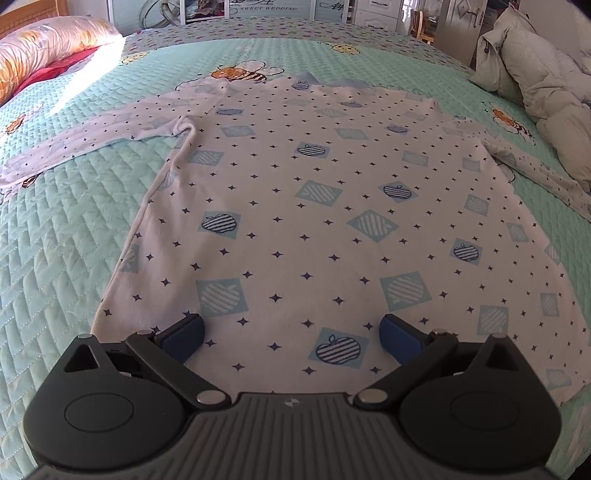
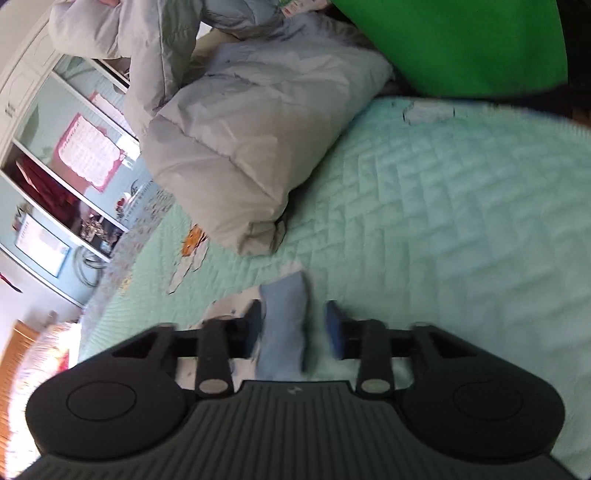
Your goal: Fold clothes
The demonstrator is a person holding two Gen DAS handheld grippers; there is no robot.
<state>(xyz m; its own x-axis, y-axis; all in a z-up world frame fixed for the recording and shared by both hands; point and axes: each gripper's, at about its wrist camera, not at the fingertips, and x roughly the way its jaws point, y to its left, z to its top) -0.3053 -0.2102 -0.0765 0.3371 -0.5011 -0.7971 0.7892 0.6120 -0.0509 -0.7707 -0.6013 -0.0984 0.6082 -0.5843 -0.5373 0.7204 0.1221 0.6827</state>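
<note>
A shirt (image 1: 295, 206) is lying spread flat on the quilted bedspread (image 1: 66, 258), its hem nearest the left gripper (image 1: 291, 338) and its collar at the far end. One sleeve (image 1: 96, 136) is stretching out to the left, the other sleeve (image 1: 546, 173) to the right — toward a puffy jacket (image 1: 535, 85) that is sitting at the bed's right edge. A rolled quilt (image 1: 48, 48) is resting at the far left corner, and cabinets (image 1: 258, 11) are standing behind the bed. The left gripper is hovering over the hem, fingers spread wide. In the right wrist view, a cuff (image 2: 284, 325) is lying between the parted fingers of the right gripper (image 2: 295, 328), with the jacket beyond it on the bedspread.
</note>
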